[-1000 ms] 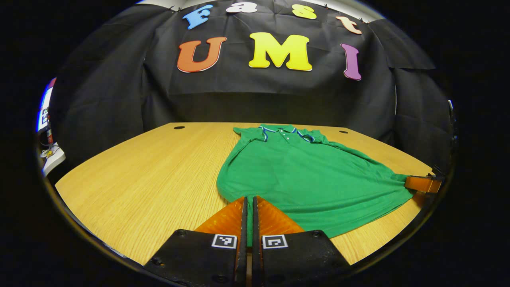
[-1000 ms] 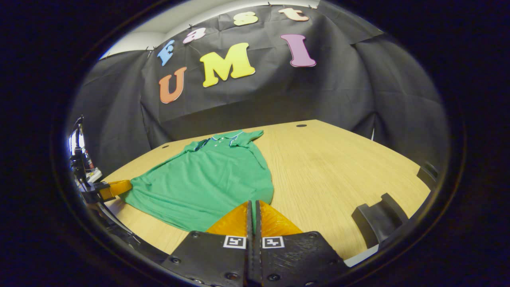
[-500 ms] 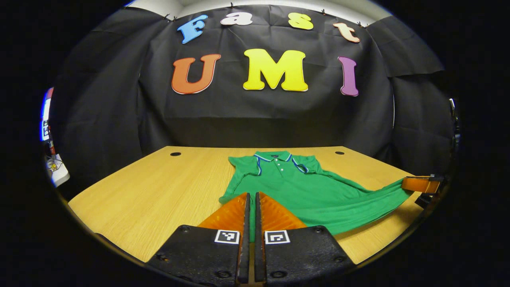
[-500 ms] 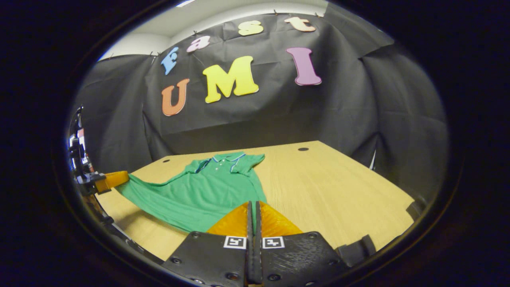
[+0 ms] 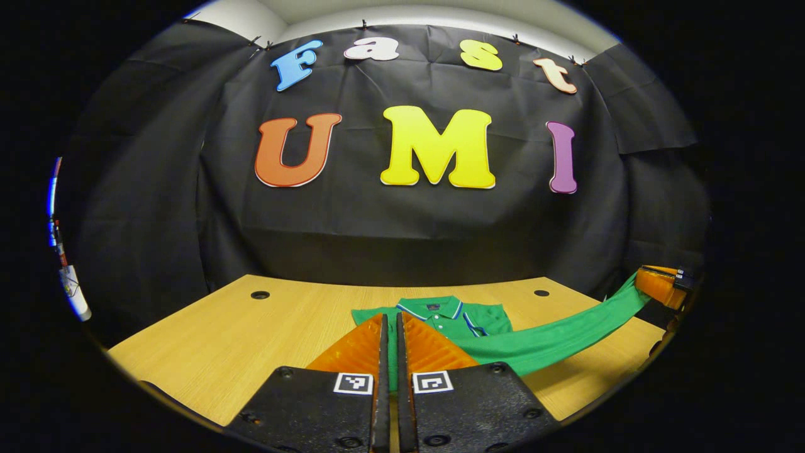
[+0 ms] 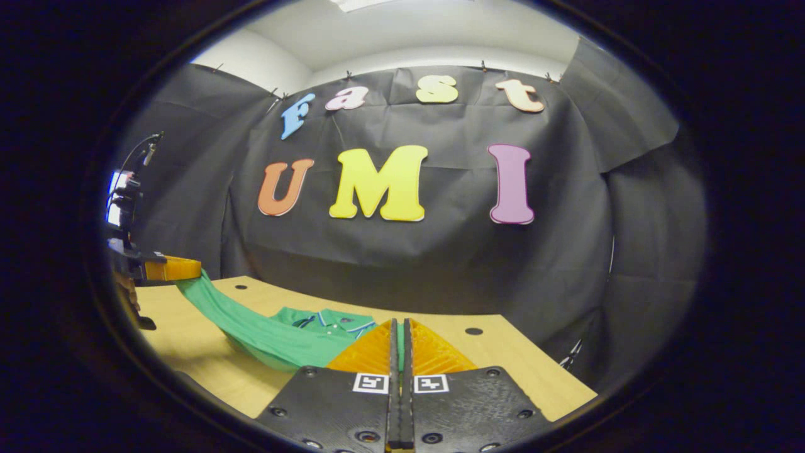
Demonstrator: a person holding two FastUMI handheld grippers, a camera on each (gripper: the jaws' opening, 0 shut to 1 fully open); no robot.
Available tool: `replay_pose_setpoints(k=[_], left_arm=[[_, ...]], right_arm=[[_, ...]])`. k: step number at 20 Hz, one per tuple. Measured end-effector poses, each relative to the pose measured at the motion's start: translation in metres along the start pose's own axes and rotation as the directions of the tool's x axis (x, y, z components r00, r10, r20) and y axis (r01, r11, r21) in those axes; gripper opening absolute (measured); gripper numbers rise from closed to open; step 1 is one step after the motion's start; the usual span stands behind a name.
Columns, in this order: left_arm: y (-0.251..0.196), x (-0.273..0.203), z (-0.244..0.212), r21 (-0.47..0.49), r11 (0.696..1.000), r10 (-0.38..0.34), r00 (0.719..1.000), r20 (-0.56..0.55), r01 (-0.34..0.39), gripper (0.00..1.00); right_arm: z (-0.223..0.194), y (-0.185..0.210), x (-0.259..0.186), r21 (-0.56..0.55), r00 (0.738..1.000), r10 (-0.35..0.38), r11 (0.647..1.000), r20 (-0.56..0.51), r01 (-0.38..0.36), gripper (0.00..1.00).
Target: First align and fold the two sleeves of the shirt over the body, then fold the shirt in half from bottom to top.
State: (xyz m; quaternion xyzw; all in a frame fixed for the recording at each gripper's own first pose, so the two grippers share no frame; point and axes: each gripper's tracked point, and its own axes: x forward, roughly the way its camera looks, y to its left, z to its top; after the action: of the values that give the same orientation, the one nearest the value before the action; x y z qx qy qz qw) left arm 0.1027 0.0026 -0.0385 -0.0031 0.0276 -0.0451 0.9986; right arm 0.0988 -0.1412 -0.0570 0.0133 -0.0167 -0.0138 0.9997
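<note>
- The green shirt [image 5: 541,343] is lying collar-end on the wooden table [image 5: 220,340], its collar [image 5: 431,308] at about 12 o'clock from my left gripper, while the hem end is hanging in the air as a taut band between my two grippers.
- I am reading the sleeves as already folded in: the body near the collar is looking narrow, with no sleeve spreading out to either side.
- I am judging that the bottom-to-top fold is the step in hand; the hem is raised and not yet laid over the collar.
- My left gripper [image 5: 390,327] is pinching green cloth, a strip of it showing between the nearly closed jaws.
- My right gripper [image 6: 398,333] is doing likewise at its corner of the hem, jaws pressed on a sliver of fabric.
- In the left gripper view the right gripper is showing at 3 o'clock, cloth trailing from it.
- Left to do: carrying the hem forward, lowering it onto the shoulders, letting go.
</note>
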Motion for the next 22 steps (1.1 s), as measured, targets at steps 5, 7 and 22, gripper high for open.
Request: replay_pose_setpoints(k=[5, 7, 22], left_arm=[[0.015, 0.077, 0.015, 0.022, 1.0, 0.011, 1.0, 0.026, -0.011, 0.11], [0.009, 0.105, 0.012, 0.009, 0.999, -0.041, 0.999, 0.007, 0.041, 0.1], [0.06, 0.324, -0.06, 0.109, 0.994, 0.036, 0.996, -0.082, -0.027, 0.11]], right_arm=[[0.01, 0.016, 0.088, -0.02, 1.0, -0.003, 1.0, 0.003, 0.003, 0.0], [0.01, 0.026, 0.121, -0.031, 1.0, 0.0, 1.0, -0.005, 0.0, 0.0], [-0.079, 0.036, 0.356, -0.142, 0.989, -0.115, 0.985, -0.093, 0.101, 0.02]])
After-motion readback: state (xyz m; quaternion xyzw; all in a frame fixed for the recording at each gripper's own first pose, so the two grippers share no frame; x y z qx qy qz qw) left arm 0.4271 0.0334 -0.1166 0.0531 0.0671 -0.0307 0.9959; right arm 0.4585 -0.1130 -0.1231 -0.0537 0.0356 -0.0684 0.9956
